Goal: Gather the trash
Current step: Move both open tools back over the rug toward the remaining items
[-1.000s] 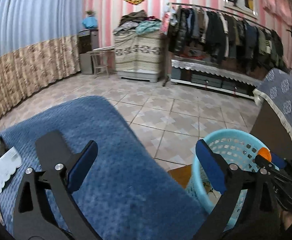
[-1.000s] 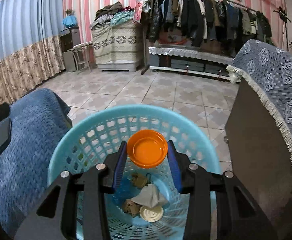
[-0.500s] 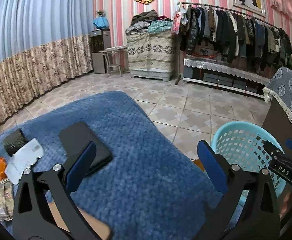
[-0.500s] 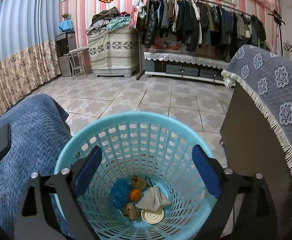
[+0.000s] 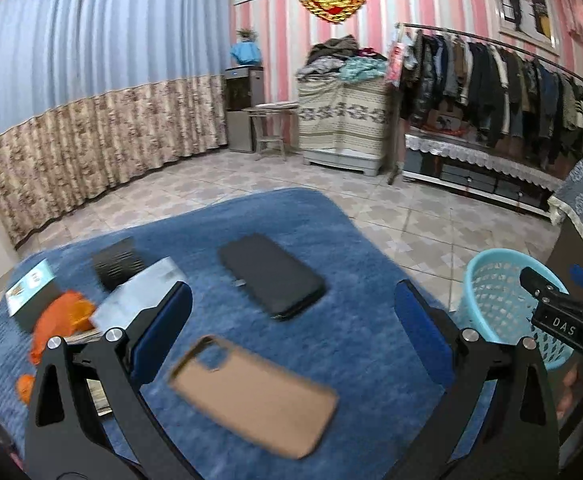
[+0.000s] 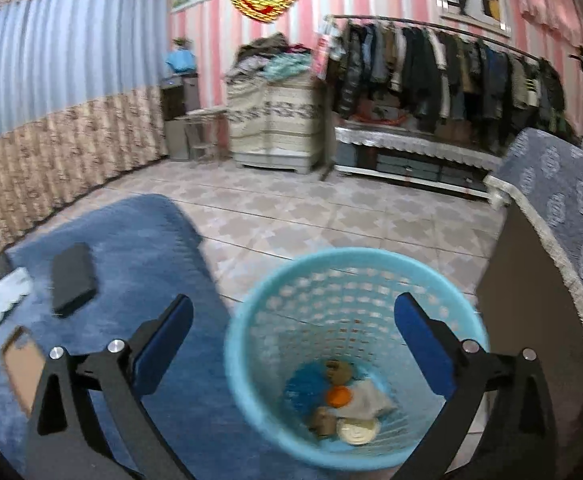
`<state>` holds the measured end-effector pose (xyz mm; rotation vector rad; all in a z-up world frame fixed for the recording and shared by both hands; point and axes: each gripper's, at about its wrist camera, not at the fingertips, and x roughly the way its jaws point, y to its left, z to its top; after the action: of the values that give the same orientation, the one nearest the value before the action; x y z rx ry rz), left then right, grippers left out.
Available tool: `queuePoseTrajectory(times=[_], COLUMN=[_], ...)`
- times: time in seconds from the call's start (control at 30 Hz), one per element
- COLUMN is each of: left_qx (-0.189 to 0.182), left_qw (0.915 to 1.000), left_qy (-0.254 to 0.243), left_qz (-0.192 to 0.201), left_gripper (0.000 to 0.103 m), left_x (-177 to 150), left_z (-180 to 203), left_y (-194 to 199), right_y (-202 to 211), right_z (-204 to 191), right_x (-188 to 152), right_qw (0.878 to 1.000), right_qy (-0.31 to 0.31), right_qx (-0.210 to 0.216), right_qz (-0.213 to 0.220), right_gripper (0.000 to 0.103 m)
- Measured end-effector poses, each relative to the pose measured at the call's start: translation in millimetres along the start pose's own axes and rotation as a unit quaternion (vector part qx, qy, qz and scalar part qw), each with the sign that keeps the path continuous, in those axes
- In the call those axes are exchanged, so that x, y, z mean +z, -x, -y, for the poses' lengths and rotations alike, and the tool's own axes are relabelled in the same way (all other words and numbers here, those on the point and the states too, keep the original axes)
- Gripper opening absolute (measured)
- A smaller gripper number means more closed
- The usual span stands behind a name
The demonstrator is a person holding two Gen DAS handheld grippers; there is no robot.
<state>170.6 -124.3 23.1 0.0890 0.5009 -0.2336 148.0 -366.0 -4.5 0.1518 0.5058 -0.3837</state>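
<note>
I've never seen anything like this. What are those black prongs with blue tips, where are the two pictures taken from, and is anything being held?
No robot here: a person holds a two-finger gripper in each hand, with a camera looking along the fingers. One picture is from the left gripper, open and empty above a blue blanket-covered surface. On it lie a black phone, a tan phone case and an orange wrapper. The other is from the right gripper, also open and empty, above a light-blue plastic basket holding scraps.
</note>
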Motion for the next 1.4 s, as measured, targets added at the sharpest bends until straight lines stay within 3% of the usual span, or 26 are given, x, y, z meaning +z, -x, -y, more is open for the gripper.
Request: queuePoseTrajectory(times=[0.23, 0.4, 0.73, 1.2, 1.4], left_qx=[0.05, 0.08, 0.125, 0.161, 0.177], left_qw=[0.9984, 0.996, 0.9889, 0.9797, 0.9742], left_qy=[0.026, 0.038, 0.075, 0.106, 0.118], left_qz=[-0.005, -0.009, -0.028, -0.054, -0.074], left_gripper=[0.097, 0.097, 0.097, 0.097, 0.097], left_x=[-15, -36, -65, -97, -111], left_z=[-59, -98, -161, -204, -220], left_y=[30, 51, 71, 84, 84], right_y=[17, 23, 29, 36, 30], right_z=[-72, -102, -127, -153, -152], right_x=[-13, -22, -28, -36, -37], right_qw=[0.996, 0.993, 0.989, 0.983, 0.982], right_qy=[0.038, 0.07, 0.064, 0.104, 0.094], right_qx=[0.079, 0.094, 0.132, 0.154, 0.161], right_qz=[0.0, -0.003, -0.01, -0.004, -0.016], right_gripper=[0.098, 0.098, 0.098, 0.098, 0.098])
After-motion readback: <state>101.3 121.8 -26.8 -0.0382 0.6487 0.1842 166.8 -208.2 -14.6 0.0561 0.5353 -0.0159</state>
